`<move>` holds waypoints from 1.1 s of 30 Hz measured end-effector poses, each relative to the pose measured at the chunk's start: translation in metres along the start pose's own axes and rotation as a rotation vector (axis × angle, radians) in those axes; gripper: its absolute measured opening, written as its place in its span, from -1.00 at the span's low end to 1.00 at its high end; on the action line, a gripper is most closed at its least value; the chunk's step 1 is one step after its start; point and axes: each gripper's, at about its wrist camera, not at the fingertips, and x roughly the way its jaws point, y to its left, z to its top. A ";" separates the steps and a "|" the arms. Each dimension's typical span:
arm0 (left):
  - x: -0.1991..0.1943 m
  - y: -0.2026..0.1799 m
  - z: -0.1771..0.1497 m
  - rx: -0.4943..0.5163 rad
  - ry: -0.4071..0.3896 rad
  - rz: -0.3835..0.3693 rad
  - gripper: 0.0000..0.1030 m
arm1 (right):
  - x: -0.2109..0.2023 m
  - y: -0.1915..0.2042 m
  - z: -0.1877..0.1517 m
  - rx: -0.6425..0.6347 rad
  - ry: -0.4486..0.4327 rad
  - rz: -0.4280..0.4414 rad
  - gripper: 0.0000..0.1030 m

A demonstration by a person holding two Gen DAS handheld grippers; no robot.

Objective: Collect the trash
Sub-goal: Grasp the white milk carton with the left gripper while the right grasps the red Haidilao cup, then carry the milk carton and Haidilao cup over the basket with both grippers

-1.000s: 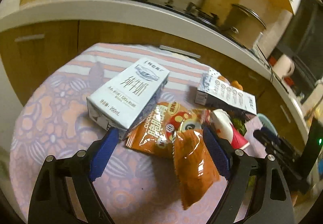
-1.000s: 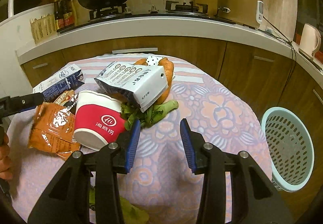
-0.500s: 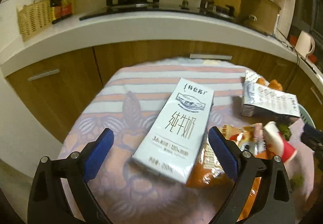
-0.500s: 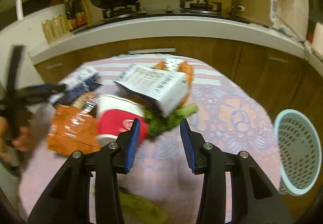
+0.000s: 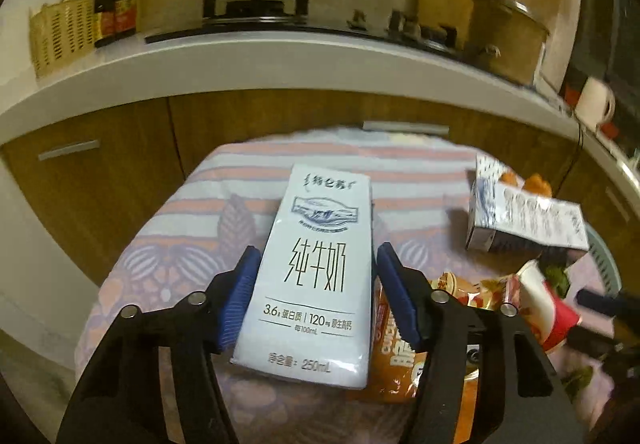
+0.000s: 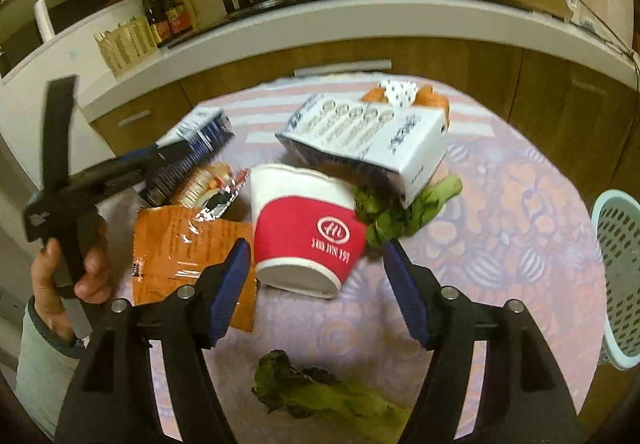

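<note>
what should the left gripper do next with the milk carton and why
Probably finish closing on it. The left gripper has just been closing and its blue pads sit either side of the milk carton, seemingly right at its sides, though a firm grip isn't clear. The carton lies flat on the table, squarely between the jaws, so closing should secure it for lifting.

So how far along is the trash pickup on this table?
Nothing looks binned yet. The left gripper has just been closing around the milk carton; the right gripper has just been opening near the red cup. Wrappers, box, greens remain.
</note>
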 end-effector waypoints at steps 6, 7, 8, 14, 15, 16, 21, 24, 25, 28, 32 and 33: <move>-0.005 0.011 0.001 -0.058 -0.025 -0.042 0.02 | 0.017 -0.001 -0.002 0.042 0.061 0.024 0.29; -0.004 0.010 0.001 -0.054 -0.024 -0.040 0.02 | 0.020 0.000 -0.001 0.047 0.070 0.025 0.29; -0.004 0.009 0.001 -0.049 -0.023 -0.041 0.02 | 0.022 0.001 -0.001 0.050 0.074 0.023 0.29; -0.006 0.004 0.001 -0.025 -0.032 -0.040 0.01 | 0.036 -0.003 0.004 0.110 0.105 0.056 0.29; -0.007 0.004 0.000 -0.026 -0.033 -0.040 0.01 | 0.036 -0.004 0.006 0.120 0.103 0.060 0.29; -0.007 0.004 0.001 -0.028 -0.033 -0.042 0.01 | 0.036 -0.004 0.007 0.125 0.102 0.061 0.29; -0.008 0.007 0.001 -0.043 -0.039 -0.048 0.01 | 0.036 0.003 0.010 0.107 0.089 0.045 0.26; -0.014 0.011 0.002 -0.064 -0.046 -0.061 0.01 | 0.024 0.006 0.009 0.091 0.057 0.040 0.24; -0.018 0.011 0.003 -0.073 -0.054 -0.072 0.01 | 0.020 0.007 0.009 0.086 0.050 0.047 0.24; -0.033 0.007 0.006 -0.071 -0.081 -0.081 0.01 | 0.003 0.013 0.011 0.059 0.022 0.053 0.22; -0.053 -0.005 0.011 -0.051 -0.115 -0.093 0.01 | -0.016 0.021 0.012 0.033 -0.023 0.050 0.19; -0.058 -0.008 0.013 -0.046 -0.122 -0.095 0.01 | -0.021 0.021 0.013 0.027 -0.035 0.051 0.18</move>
